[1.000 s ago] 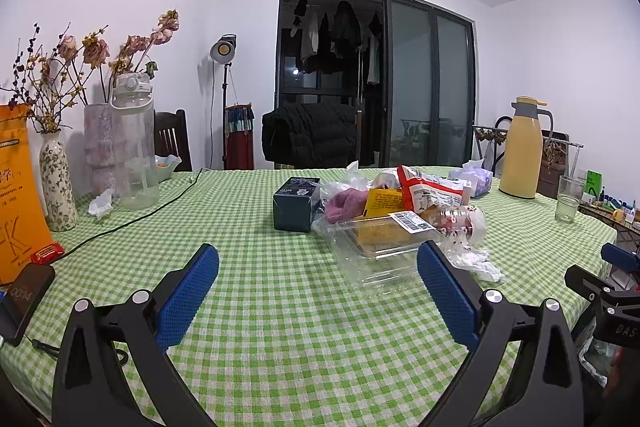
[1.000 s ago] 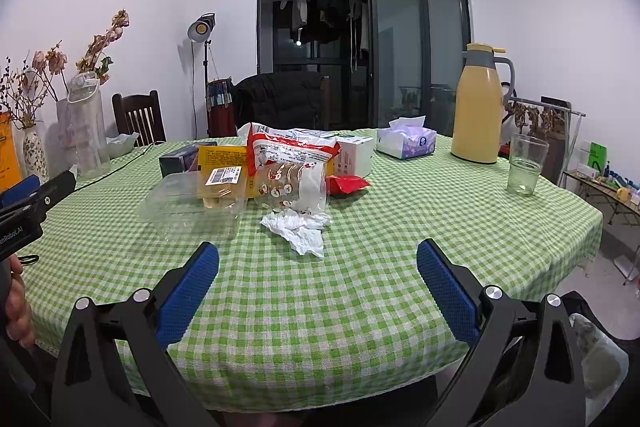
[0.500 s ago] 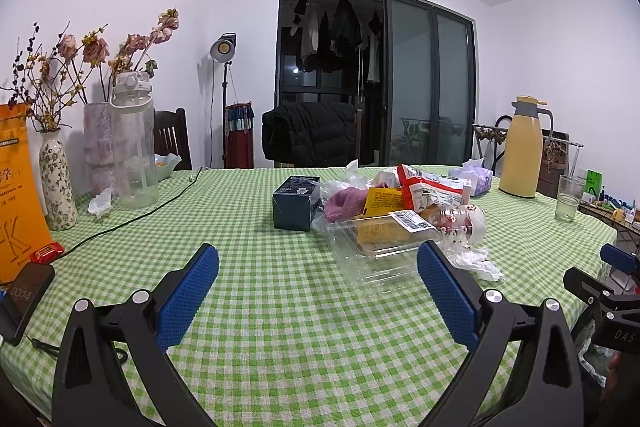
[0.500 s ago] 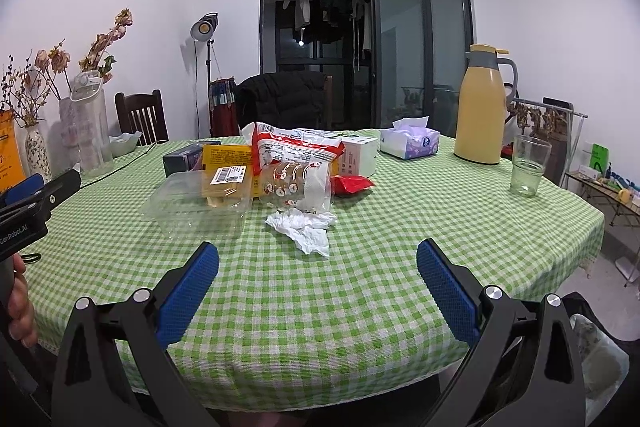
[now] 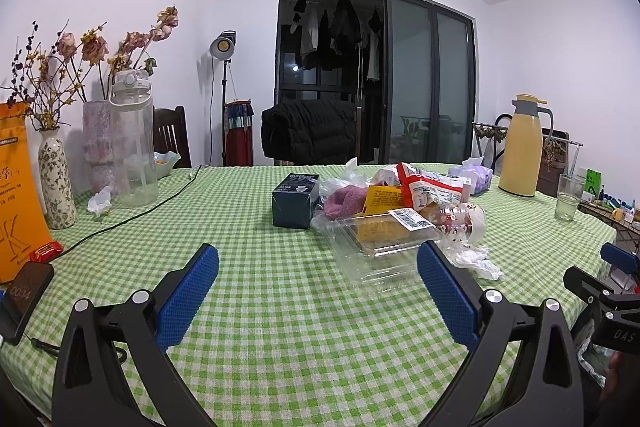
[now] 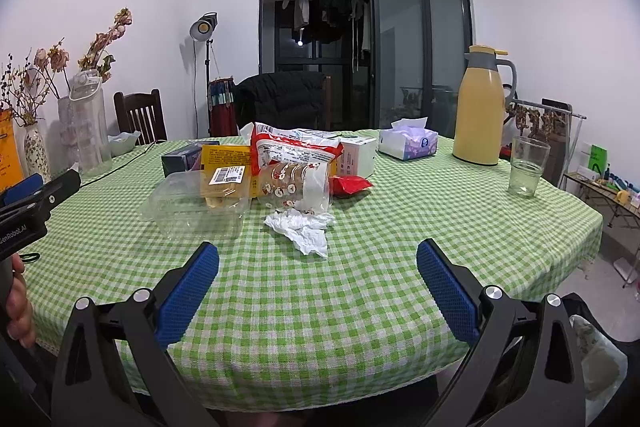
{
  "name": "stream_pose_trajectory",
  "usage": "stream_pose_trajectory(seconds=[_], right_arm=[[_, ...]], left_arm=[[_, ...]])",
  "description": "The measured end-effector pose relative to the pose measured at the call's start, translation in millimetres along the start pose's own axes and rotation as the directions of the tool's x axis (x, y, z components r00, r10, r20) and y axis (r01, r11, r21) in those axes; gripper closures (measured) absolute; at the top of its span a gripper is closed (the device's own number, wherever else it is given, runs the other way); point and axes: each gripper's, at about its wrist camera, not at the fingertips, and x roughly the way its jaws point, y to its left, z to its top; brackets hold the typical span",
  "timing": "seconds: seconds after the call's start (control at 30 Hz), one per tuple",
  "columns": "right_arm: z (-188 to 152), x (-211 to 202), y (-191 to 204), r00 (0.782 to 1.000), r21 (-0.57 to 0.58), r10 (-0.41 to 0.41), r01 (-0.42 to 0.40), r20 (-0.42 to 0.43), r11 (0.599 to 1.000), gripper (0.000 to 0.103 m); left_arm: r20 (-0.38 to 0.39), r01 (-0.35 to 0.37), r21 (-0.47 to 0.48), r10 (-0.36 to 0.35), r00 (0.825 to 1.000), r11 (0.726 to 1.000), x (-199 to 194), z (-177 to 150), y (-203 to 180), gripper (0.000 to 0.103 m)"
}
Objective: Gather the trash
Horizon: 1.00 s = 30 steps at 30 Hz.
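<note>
— Where do your grippers stand over the green checked tablecloth [image 6: 360, 291]?

— My left gripper [image 5: 318, 285] hangs low at the bottom of its frame, blue pads spread wide with nothing between them. My right gripper [image 6: 318, 285] does the same at the near table edge, fingers apart and empty. At the left edge of the right view, a hand [image 6: 16, 307] grips the left tool.

— And the trash?

— Heaped at centre frame in both views. A clear plastic clamshell [image 6: 192, 205] with a barcode sticker lies nearest, left of centre in the right view. A red-and-white snack bag [image 6: 296, 149] rests on a printed clear bottle [image 6: 296, 187] lying on its side. A crumpled white tissue [image 6: 302, 227] sits just in front of the bottle, nearest my right fingers. A yellow packet [image 6: 224, 157] stands behind the clamshell.

— Anything else on the table?

— A yellow thermos [image 6: 480, 107] and a drinking glass [image 6: 526, 167] at right; a tissue pack [image 6: 408, 143] beside them.
</note>
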Motion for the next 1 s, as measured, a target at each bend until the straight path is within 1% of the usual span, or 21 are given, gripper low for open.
stream_pose_trajectory(seconds=[0.27, 0.47, 0.57, 0.67, 0.73, 0.77, 0.8, 0.87, 0.9, 0.93, 0.97, 1.0], right_arm=[[0, 0, 0, 1.0, -0.006, -0.004, 0.004, 0.002, 1.0, 0.008], [0, 8, -4, 1.0, -0.021, 0.006, -0.007, -0.014, 1.0, 0.008], [-1, 16, -7, 1.0, -0.026, 0.005, -0.005, -0.025, 1.0, 0.008], [-4, 30, -14, 0.999, -0.008, 0.0, -0.001, -0.051, 1.0, 0.008], [-6, 39, -21, 0.997, 0.019, 0.002, 0.0, -0.071, 1.0, 0.008], [-7, 43, -24, 0.997, 0.029, 0.004, -0.002, -0.081, 1.0, 0.008], [-8, 47, -28, 0.996, 0.039, 0.008, -0.004, -0.091, 0.999, 0.008], [-10, 52, -32, 0.995, 0.045, 0.01, -0.006, -0.103, 0.999, 0.008], [-11, 54, -34, 0.994, 0.043, 0.01, -0.005, -0.108, 0.999, 0.008], [-12, 55, -35, 0.994, 0.041, 0.01, -0.005, -0.112, 0.999, 0.008], [-13, 56, -37, 0.993, 0.039, 0.01, -0.006, -0.115, 0.999, 0.008], [-14, 58, -39, 0.993, 0.039, 0.012, -0.007, -0.118, 0.999, 0.008]], left_arm=[[-0.009, 0.004, 0.004, -0.004, 1.0, 1.0, 2, 0, 1, 0.007], [-0.032, 0.002, 0.03, -0.001, 0.999, 1.0, 13, 2, -1, 0.007], [-0.055, 0.011, 0.062, -0.007, 0.998, 0.998, 24, 4, -6, 0.007], [-0.099, 0.036, 0.104, -0.026, 0.995, 0.994, 39, 6, -14, 0.007], [-0.164, 0.099, 0.13, -0.077, 0.983, 0.987, 55, 8, -23, 0.007], [-0.191, 0.129, 0.126, -0.104, 0.976, 0.984, 61, 8, -26, 0.007], [-0.23, 0.162, 0.108, -0.134, 0.964, 0.981, 71, 9, -28, 0.007], [-0.274, 0.189, 0.059, -0.166, 0.947, 0.98, 85, 10, -28, 0.007], [-0.308, 0.207, 0.007, -0.195, 0.931, 0.978, 96, 12, -25, 0.007], [-0.328, 0.216, -0.032, -0.215, 0.92, 0.976, 102, 13, -23, 0.007], [-0.352, 0.223, -0.085, -0.239, 0.905, 0.971, 110, 13, -18, 0.007], [-0.383, 0.221, -0.168, -0.27, 0.883, 0.961, 122, 13, -10, 0.007]])
